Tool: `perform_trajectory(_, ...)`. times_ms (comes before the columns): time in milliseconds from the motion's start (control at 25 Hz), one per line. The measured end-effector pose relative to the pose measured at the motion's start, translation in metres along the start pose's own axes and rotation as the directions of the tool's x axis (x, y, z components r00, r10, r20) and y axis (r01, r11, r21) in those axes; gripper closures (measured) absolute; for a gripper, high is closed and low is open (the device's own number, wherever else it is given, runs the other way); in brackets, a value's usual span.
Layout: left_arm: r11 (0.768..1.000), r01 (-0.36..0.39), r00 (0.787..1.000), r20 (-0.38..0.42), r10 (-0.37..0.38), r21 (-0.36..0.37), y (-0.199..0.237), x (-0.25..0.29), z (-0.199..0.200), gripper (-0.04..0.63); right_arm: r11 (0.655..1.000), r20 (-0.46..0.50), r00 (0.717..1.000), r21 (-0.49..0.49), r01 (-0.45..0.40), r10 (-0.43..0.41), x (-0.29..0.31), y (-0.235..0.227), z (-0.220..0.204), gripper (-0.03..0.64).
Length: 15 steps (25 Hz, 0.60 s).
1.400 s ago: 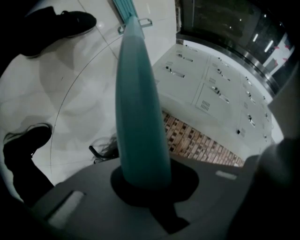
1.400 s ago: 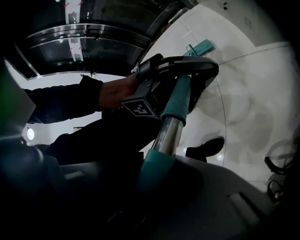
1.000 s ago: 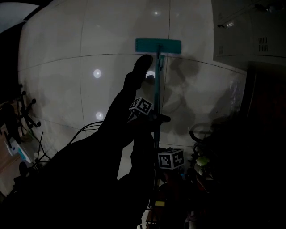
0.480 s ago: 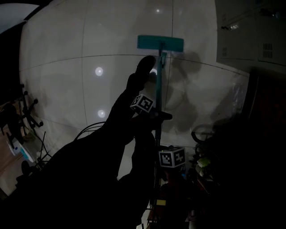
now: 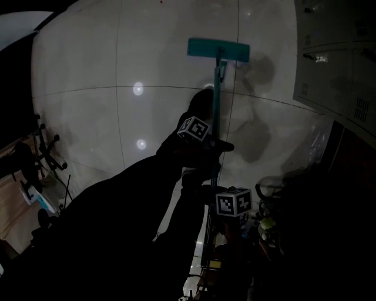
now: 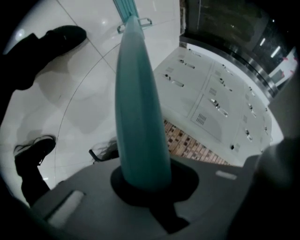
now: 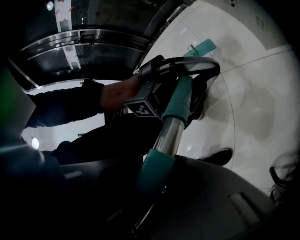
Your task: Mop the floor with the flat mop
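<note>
Tiled floor (image 5: 88, 70) lies open ahead and left of the mop (image 5: 218, 50). Cabinets (image 5: 335, 64) wall off the right; dark clutter (image 5: 267, 223) below them, stand (image 5: 44, 150) at left edge.

Nothing here can be read as a word, number or brand. The only printed marks I can see are black-and-white square patterns. One is on the marker cube (image 5: 194, 129) of the left gripper (image 6: 143, 185), another on the marker cube (image 5: 234, 201) of the right gripper (image 7: 154, 180). They are blocks, not letters. At the top of the right gripper view there are white strips with red marks (image 7: 60, 8), too small and blurred to read.
</note>
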<state>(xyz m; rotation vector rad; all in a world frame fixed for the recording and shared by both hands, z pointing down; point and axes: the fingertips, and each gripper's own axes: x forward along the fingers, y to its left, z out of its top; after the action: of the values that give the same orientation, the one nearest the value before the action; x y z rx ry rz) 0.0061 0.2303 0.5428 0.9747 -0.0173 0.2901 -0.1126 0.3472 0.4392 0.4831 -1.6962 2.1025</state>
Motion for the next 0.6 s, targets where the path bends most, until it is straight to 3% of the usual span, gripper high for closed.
perform_trajectory(600, 0.998, 0.031, 1.000, 0.003, -0.031, 0.055, -0.124, -0.028, 0.199, 0.572, 1.000, 0.053, 0.998, -0.004, 0.015, -0.015, -0.030, 0.021, 0.231, 0.492)
